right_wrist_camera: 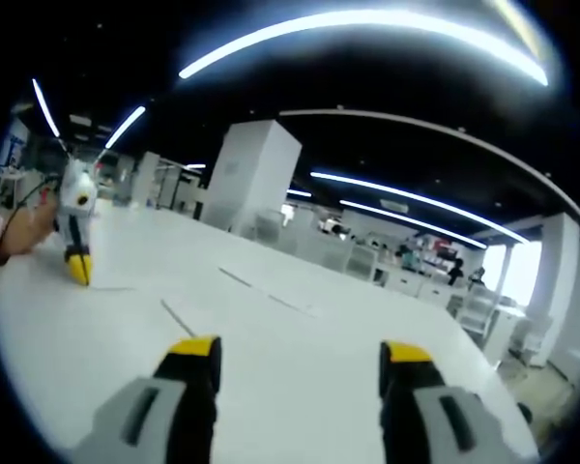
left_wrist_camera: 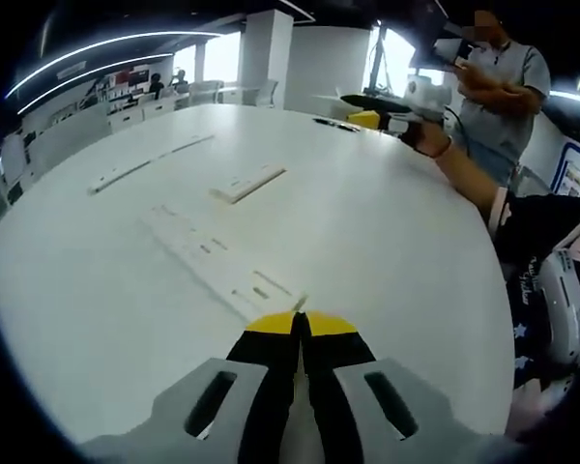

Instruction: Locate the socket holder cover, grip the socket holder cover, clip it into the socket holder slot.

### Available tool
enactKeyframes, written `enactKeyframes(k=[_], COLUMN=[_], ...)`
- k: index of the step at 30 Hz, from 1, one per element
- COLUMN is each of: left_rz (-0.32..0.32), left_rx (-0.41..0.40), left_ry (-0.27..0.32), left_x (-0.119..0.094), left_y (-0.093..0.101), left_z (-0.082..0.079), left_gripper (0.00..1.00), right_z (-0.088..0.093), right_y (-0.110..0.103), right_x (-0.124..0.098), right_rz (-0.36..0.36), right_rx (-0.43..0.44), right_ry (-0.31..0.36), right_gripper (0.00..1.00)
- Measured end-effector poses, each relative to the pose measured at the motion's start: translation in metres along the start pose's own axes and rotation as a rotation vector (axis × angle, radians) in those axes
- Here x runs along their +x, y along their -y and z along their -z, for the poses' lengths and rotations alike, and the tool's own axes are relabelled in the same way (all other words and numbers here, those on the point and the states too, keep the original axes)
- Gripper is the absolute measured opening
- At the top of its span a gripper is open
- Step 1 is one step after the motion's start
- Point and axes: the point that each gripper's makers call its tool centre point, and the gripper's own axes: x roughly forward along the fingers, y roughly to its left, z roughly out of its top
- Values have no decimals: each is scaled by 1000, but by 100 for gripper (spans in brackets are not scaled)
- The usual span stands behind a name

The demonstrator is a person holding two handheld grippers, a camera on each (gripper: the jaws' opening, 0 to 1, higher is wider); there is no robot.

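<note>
Resting on table [left_wrist_camera: 387,242] — three white strips [left_wrist_camera: 249,182] | left gripper [left_wrist_camera: 301,324] jaws together | right gripper [right_wrist_camera: 300,353] jaws apart

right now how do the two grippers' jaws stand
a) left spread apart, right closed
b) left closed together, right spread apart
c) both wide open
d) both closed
b: in the left gripper view the left gripper has its yellow tips pressed together, while in the right gripper view the right gripper shows a wide gap of white table between its tips.

A broad white table [left_wrist_camera: 396,261] ran through an open office with white pillars [right_wrist_camera: 246,174] and curved ceiling light strips [right_wrist_camera: 367,24]. A person in a grey shirt [left_wrist_camera: 507,92] stood at its far edge, beside a small yellow object [left_wrist_camera: 364,119].
</note>
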Motion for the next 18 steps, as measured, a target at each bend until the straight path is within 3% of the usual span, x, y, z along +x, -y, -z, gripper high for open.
enactKeyframes(k=[18], left_rz=[-23], left_rx=[17], left_ry=[10], left_x=[0], left_y=[-2], left_z=[-2], left_gripper=[3], right_z=[-1], right_y=[2], right_x=[0], right_rz=[1], right_rx=[0], right_ry=[1], right_gripper=[67])
